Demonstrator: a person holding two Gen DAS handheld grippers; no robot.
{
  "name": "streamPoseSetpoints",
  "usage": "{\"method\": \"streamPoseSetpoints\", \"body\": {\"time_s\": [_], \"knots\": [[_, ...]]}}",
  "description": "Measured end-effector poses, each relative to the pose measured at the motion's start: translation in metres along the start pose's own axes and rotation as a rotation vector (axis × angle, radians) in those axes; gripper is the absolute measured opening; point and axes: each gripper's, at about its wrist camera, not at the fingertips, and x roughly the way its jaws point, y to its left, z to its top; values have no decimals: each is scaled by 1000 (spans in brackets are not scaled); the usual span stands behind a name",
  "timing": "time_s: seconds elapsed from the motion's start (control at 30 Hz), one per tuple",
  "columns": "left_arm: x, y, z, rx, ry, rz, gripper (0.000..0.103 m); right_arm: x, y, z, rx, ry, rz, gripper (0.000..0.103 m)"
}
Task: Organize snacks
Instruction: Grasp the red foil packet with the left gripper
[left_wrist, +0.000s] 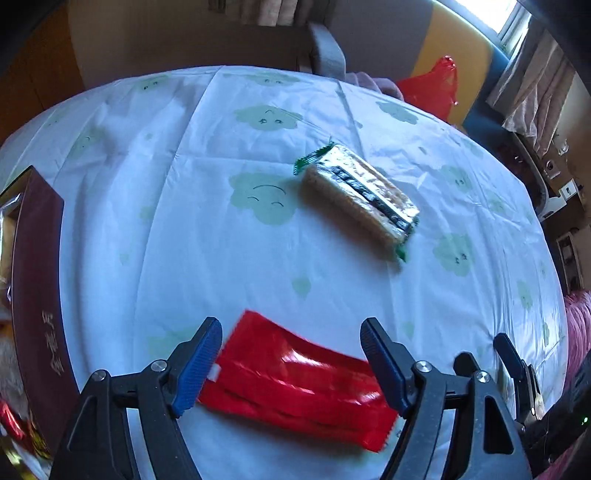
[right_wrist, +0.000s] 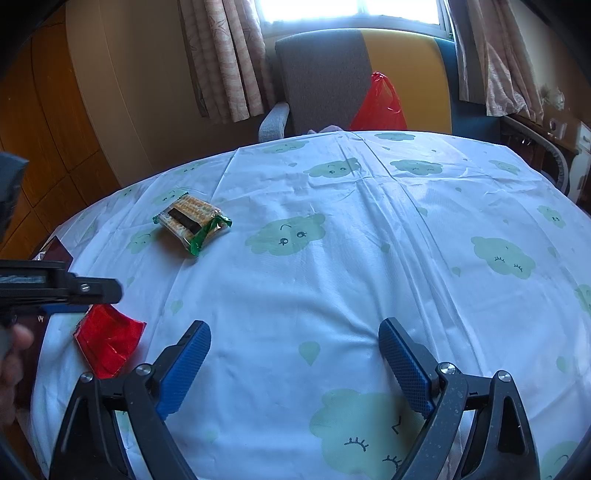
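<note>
two snacks are left on the cloth (right_wrist: 332, 280): red pack (left_wrist: 295, 384) lies btwn the spread jaws of the l gripper (left_wrist: 291, 365), untouched; cracker pack (left_wrist: 360, 195) farther off; box (left_wrist: 37, 295) at left is partly filled; r gripper (right_wrist: 295, 365) is held spread & empty, angled down over bare cloth.

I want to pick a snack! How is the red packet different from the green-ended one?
The red packet is shiny and solid red, so its contents are hidden; the cracker packet is clear with green ends, showing the crackers. The red packet lies between the open left gripper's fingers; the cracker packet lies farther off, near no gripper. Both lie flat on the tablecloth.
</note>
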Motion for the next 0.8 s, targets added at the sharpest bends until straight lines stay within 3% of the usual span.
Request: {"method": "streamPoseSetpoints", "body": {"time_s": [0.13, 0.33, 0.5, 0.8], "knots": [[-30, 16, 2, -39, -64, -8, 79, 0, -2, 0, 8, -3, 14, 95], [-43, 29, -38, -171, 72, -93, 77, -1, -2, 0, 12, -5, 23, 95], [-16, 12, -48, -198, 134, -152, 77, -2, -3, 0, 15, -6, 25, 95], [10, -24, -7, -14, 64, -78, 77, -3, -3, 0, 18, -7, 30, 96]]}}
